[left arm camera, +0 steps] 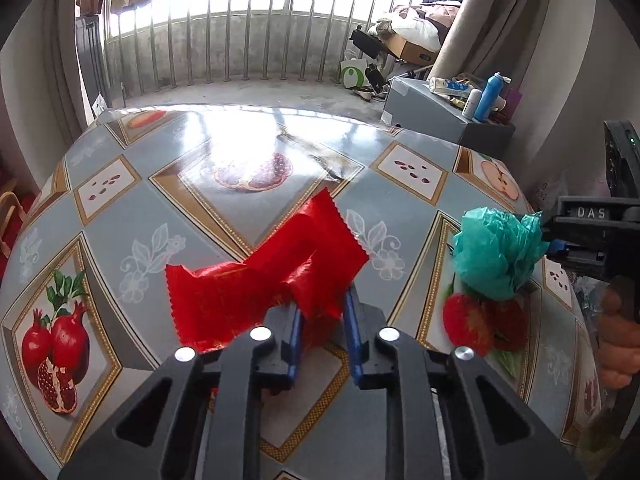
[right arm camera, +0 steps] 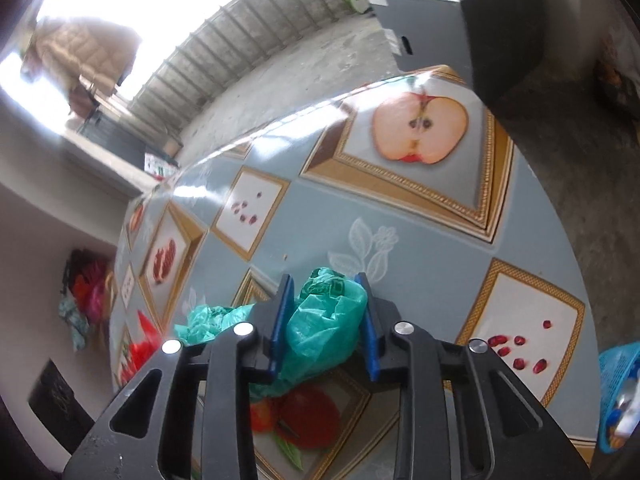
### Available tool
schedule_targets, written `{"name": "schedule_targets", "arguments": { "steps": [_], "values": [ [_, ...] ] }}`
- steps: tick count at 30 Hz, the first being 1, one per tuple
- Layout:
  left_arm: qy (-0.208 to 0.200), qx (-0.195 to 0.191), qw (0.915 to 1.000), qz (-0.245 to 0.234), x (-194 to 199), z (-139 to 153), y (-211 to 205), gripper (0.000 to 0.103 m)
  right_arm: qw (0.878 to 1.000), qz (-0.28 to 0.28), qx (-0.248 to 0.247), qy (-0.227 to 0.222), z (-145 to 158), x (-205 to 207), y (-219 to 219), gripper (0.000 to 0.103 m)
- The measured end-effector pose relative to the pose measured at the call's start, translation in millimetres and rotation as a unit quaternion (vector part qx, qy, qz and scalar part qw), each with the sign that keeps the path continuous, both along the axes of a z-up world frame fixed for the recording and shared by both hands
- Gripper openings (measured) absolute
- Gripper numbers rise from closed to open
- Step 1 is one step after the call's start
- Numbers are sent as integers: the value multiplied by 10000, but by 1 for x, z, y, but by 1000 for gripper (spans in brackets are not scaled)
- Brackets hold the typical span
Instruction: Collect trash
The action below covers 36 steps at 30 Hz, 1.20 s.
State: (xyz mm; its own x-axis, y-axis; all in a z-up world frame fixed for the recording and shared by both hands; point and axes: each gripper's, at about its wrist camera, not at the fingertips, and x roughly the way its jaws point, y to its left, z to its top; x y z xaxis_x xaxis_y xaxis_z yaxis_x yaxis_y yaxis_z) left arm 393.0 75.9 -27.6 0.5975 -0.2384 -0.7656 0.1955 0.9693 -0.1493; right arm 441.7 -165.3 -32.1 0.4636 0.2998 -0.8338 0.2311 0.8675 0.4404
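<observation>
Clamped between the blue pads of the left gripper (left arm camera: 322, 312): one corner of a crumpled red foil wrapper (left arm camera: 264, 280), the rest fanning out over the patterned tabletop (left arm camera: 224, 224), its underside hidden and any print too faint to read. Squeezed in the right gripper (right arm camera: 326, 316): a wadded teal plastic bag (right arm camera: 320, 332), bulging past both pads, its lower folds cut off behind the black finger arms. Seen from the left wrist, that same bag just beside a printed strawberry panel near the table's right edge, with the right gripper's black body entering from the frame's side and part of a hand (left arm camera: 618, 344) below it, blurred and half out of view. At the lower right of the right wrist view, a blue mesh basket (right arm camera: 618, 380) beyond the table's rim, mostly cropped, contents indistinct save for something pale and something blue. Farther off, a grey box (left arm camera: 432, 112) on the floor, topped with bottles and tubes, among them a tall blue bottle (left arm camera: 490, 96); labels unreadable. Beyond it, a cardboard box (left arm camera: 412, 48) heaped with cloth. Open tabletop ahead of both grippers, glossy and washed out by glare at the centre. Past the far rim, bare concrete floor running to a barred railing (left arm camera: 248, 32), overexposed by daylight.
</observation>
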Motion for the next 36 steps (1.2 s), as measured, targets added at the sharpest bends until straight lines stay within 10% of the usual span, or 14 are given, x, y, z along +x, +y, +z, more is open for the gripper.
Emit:
{"name": "schedule_targets", "arguments": {
  "steps": [21, 31, 36],
  "values": [
    [1134, -1306, 9775, -1205, -167, -10, -30, 4, 9963, 719, -457, 83, 19, -181, 21, 24],
    [1038, -1201, 9760, -1491, -279, -9, -27, 4, 9994, 336, 32, 100, 22, -295, 7, 27],
    [745, -1094, 9814, -1391, -287, 5, -28, 22, 9995, 310, 54, 16, 31, -298, 7, 51]
  ]
}}
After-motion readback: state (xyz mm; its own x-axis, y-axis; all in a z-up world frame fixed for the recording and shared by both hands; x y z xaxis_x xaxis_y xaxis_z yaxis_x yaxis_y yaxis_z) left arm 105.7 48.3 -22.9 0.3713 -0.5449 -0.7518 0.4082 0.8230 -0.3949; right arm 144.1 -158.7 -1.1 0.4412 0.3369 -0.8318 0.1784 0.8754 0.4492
